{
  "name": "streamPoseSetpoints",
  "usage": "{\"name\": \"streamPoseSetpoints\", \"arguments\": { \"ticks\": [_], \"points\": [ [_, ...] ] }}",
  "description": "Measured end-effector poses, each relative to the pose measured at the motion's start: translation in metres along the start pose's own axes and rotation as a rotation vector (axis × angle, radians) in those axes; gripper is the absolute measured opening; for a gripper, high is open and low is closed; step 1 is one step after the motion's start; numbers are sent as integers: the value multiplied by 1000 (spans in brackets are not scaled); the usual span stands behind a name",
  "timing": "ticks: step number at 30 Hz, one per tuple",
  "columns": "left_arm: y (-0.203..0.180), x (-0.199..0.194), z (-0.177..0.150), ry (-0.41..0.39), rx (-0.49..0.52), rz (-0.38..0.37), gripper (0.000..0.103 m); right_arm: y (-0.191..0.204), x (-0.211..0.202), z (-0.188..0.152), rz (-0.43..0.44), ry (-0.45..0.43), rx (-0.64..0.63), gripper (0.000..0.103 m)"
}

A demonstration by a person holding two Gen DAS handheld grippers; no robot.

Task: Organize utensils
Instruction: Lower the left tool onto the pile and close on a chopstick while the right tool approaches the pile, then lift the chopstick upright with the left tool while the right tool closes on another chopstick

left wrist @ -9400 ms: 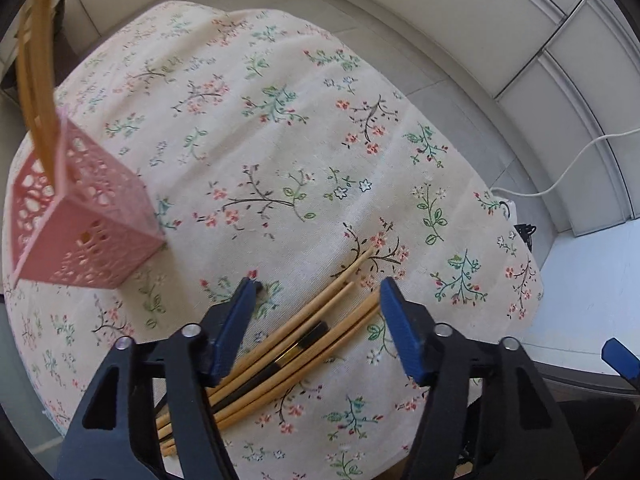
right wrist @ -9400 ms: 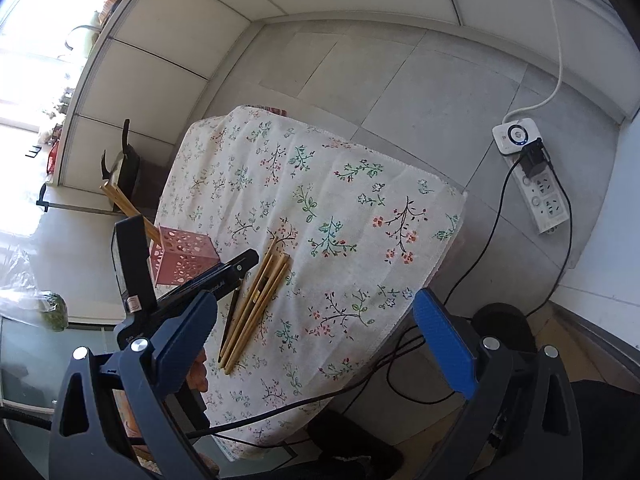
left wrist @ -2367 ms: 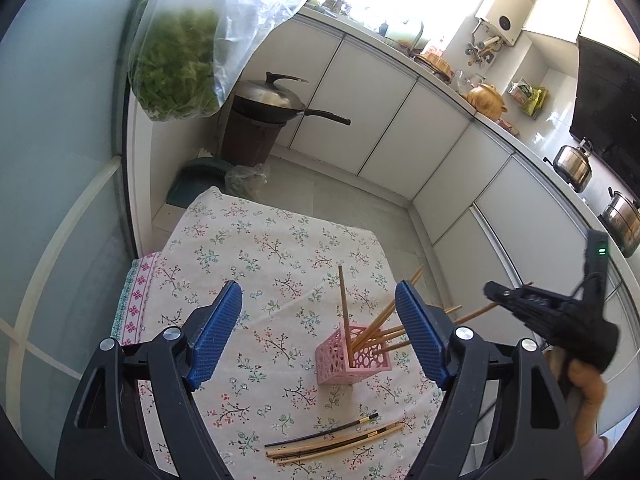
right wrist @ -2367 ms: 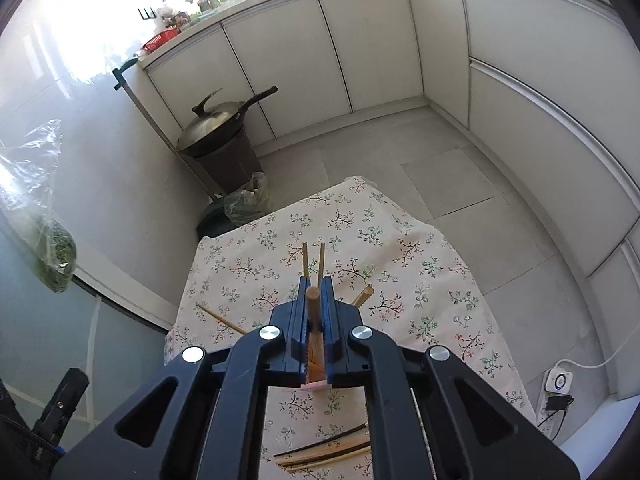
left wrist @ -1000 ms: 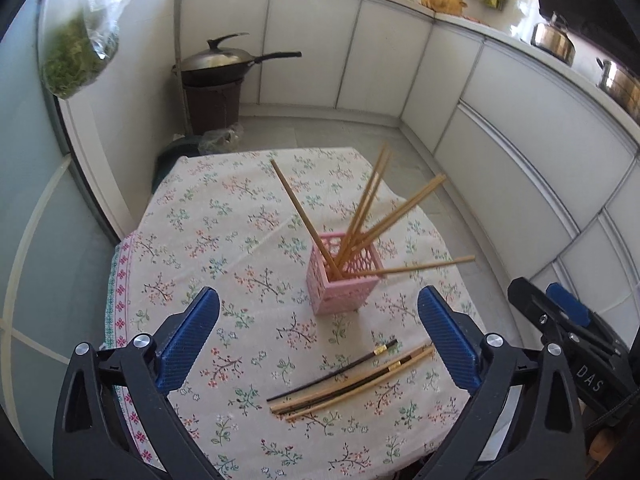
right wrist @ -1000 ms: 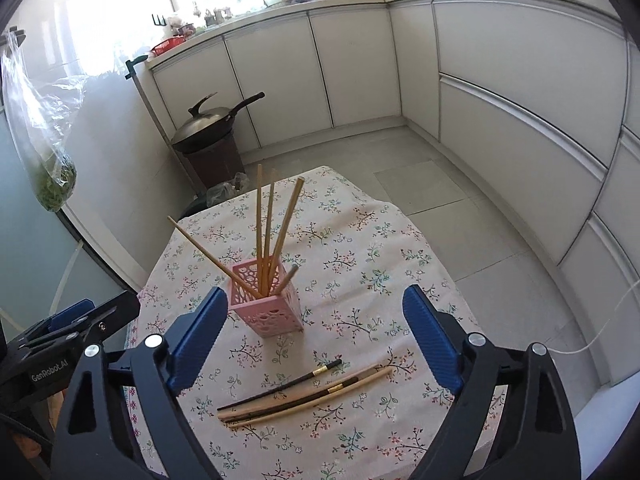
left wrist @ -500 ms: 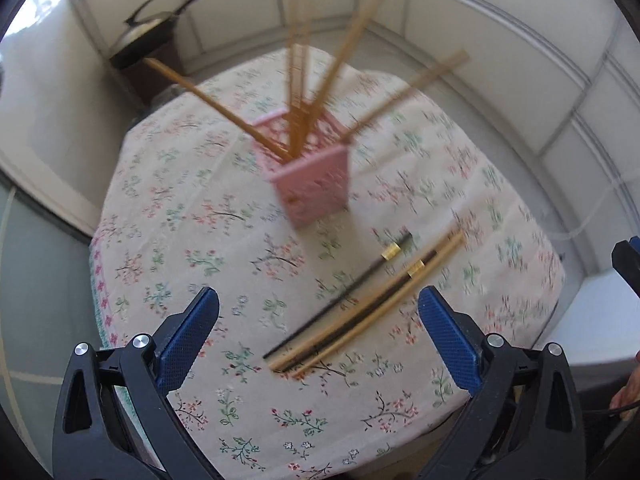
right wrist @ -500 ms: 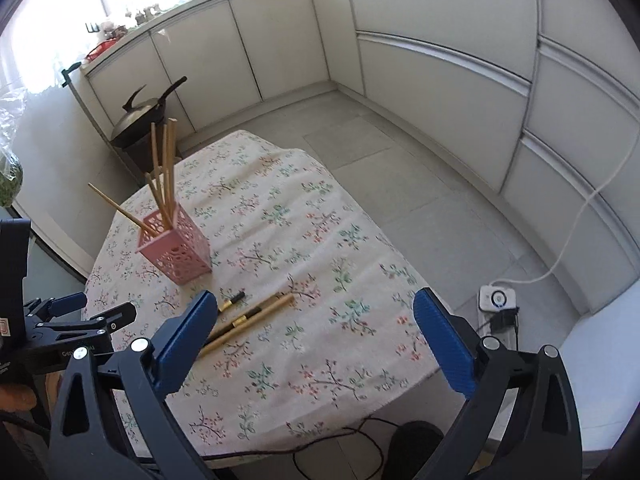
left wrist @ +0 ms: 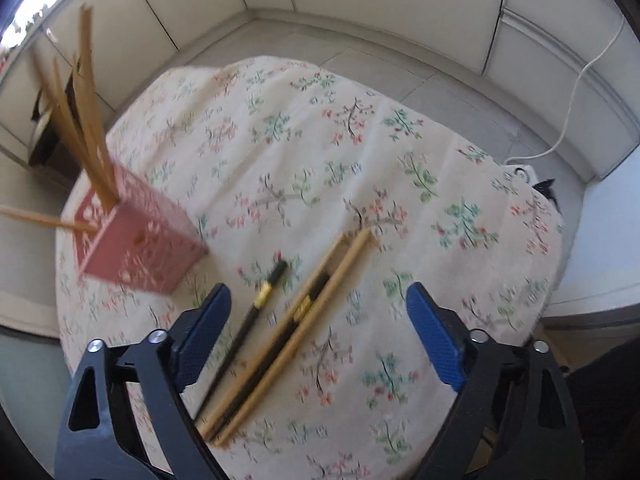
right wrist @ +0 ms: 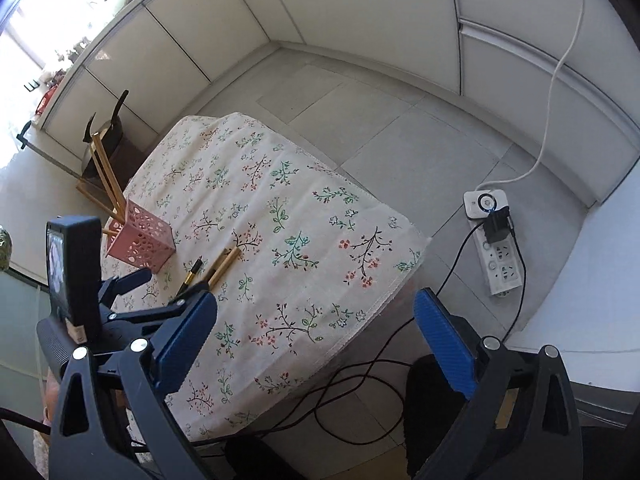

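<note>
left wrist view has the left gripper (left wrist: 318, 338) pointed down at the loose chopsticks (left wrist: 280, 338) lying on the floral tablecloth (left wrist: 360, 160), jaws closing but not yet on anything, the sticks just sit between the blue pads. looks like two black ones and two bamboo ones, bunched close, one black stick a bit apart on the left. the pink holder (left wrist: 136, 236) with the chopsticks already in it is just off to the left.

right gripper (right wrist: 316, 336) is wide open, holding nothing, off the near edge of the table.

what could go wrong imo: the sticks lie touching side by side, so the pads could catch three and roll one away, or squeeze them into a crossed bundle that fans out on the lift. the holder is near enough that a sideways swing could clip it or the sticks leaning out of it and tip the lot. frame's blurry so hard to judge alignment.
</note>
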State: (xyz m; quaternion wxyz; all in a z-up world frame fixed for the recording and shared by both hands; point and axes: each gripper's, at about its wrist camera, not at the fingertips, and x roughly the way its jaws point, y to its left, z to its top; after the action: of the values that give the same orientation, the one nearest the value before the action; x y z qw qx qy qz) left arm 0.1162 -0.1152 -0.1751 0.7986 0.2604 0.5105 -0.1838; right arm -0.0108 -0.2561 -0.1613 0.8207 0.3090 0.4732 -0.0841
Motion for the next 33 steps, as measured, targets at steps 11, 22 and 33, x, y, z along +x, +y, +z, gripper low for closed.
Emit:
{"name": "streamPoseSetpoints", "arguments": {
  "ticks": [11,22,33],
  "points": [
    [3,50,26,141,-21,52,54,-17,8,7,102,111,84,96],
    [1,63,19,191,-32,-93,13,-22,17,7,116,164,129,96],
    [8,-16,-6,-65,-77,-68,4,-15,36,12,88,191,160,96]
  ]
}}
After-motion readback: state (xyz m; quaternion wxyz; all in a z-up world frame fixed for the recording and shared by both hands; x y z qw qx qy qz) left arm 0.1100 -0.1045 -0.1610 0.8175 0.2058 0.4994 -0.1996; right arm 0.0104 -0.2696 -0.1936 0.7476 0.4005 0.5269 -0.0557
